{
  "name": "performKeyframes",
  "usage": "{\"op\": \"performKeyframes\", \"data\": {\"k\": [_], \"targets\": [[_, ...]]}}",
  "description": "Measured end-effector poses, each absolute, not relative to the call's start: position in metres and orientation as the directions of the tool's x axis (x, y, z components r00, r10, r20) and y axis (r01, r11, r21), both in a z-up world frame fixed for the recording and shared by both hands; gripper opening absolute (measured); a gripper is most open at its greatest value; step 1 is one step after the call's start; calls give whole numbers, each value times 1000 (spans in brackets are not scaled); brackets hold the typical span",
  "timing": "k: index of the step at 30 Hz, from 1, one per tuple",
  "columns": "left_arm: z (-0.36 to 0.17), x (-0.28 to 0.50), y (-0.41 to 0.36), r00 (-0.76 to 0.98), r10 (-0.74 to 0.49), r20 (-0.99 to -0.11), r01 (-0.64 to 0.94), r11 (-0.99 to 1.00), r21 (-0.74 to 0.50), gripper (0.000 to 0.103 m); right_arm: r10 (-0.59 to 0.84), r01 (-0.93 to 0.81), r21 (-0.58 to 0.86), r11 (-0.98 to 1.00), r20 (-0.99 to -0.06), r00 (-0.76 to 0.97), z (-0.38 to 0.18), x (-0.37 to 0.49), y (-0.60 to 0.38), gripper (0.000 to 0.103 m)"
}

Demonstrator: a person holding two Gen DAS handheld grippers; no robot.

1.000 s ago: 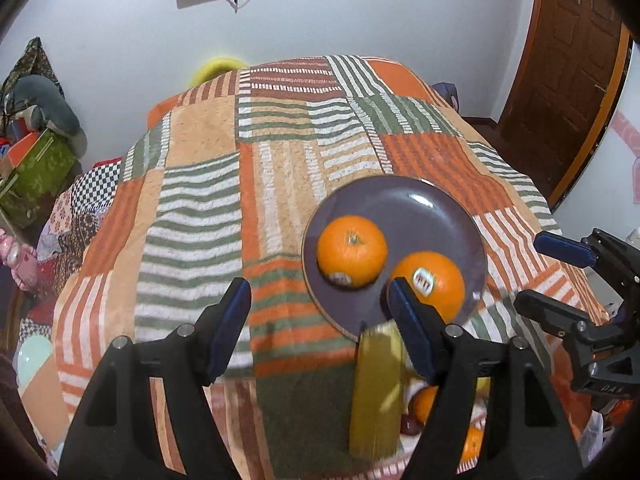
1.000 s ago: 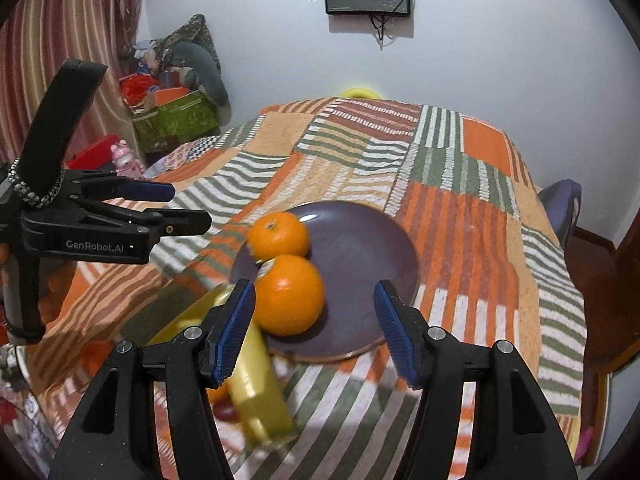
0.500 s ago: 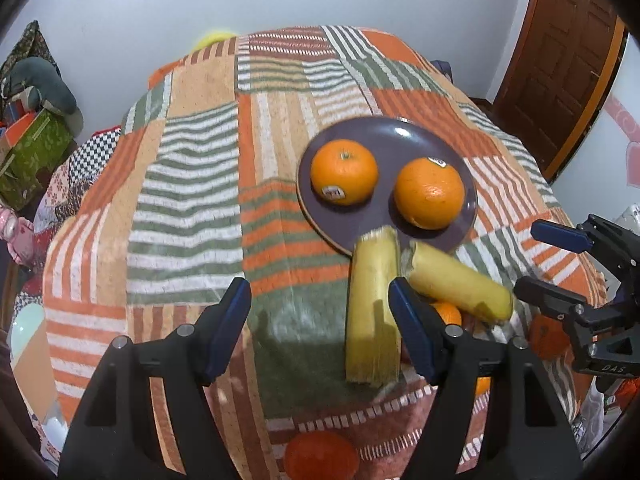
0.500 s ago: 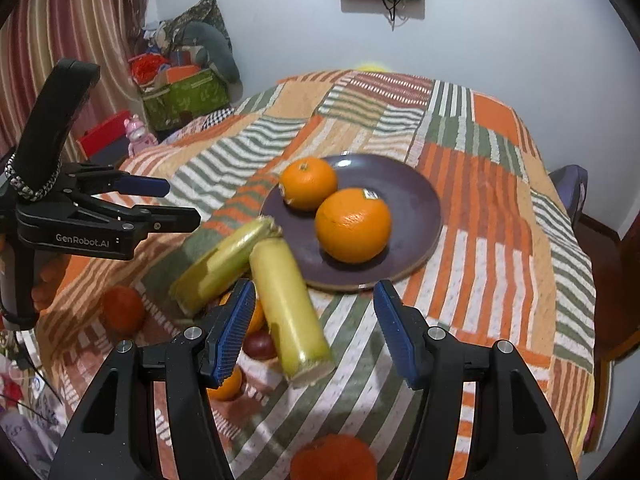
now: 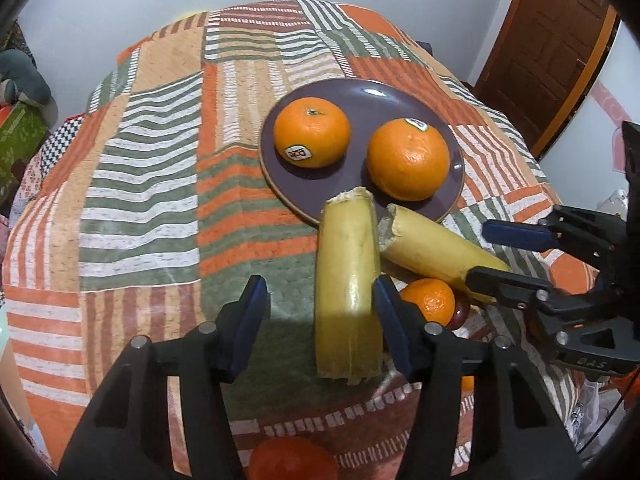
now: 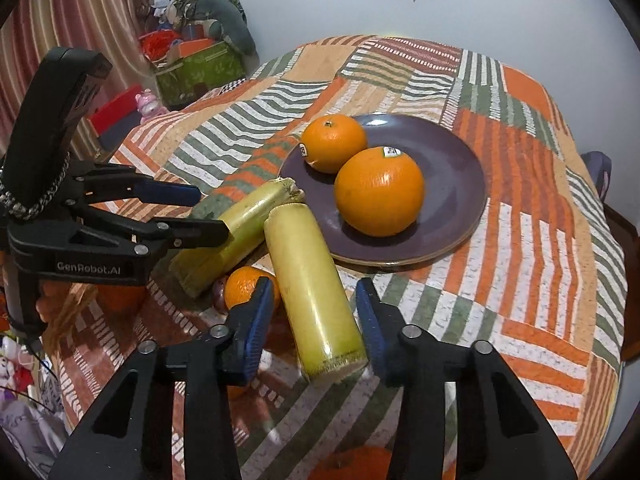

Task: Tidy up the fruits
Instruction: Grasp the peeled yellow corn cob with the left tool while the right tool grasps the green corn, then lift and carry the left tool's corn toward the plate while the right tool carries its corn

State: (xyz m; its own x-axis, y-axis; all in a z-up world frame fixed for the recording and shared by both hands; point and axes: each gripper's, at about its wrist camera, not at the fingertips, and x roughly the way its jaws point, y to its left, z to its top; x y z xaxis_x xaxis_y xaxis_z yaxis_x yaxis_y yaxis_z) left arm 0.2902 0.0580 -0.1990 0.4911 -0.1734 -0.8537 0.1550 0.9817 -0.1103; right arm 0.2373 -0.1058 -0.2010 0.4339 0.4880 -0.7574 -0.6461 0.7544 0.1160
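Round table under a patchwork cloth of orange, green and white stripes (image 5: 140,184). Directly on the cloth lay:
- dark purple round plate (image 5: 362,98), ahead of both claws;
- two yellow-green cut cane lengths (image 5: 346,300) (image 6: 314,292), one between each claw's open fingers;
- small orange (image 5: 428,300) and dark red fruit (image 5: 460,314), right of the left claw.

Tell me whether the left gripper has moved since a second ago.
Yes. The left gripper has pulled back toward the table's near edge: the purple plate now sits farther beyond its fingertips.
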Motion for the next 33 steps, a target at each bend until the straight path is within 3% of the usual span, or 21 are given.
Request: {"op": "performKeyframes", "data": {"k": [3, 11, 33], "targets": [[-204, 293, 55, 471, -200, -859, 168, 977, -135, 52, 484, -647, 119, 753, -766, 422, -204, 240, -102, 32], [-224, 307, 50, 400, -220, -890, 159, 973, -169, 43, 486, -669, 130, 732, -787, 379, -207, 244, -92, 33], [-228, 306, 79, 393, -198, -898, 129, 979, -160, 40, 404, -751, 29, 660, -856, 322, -213, 250, -66, 39]]}}
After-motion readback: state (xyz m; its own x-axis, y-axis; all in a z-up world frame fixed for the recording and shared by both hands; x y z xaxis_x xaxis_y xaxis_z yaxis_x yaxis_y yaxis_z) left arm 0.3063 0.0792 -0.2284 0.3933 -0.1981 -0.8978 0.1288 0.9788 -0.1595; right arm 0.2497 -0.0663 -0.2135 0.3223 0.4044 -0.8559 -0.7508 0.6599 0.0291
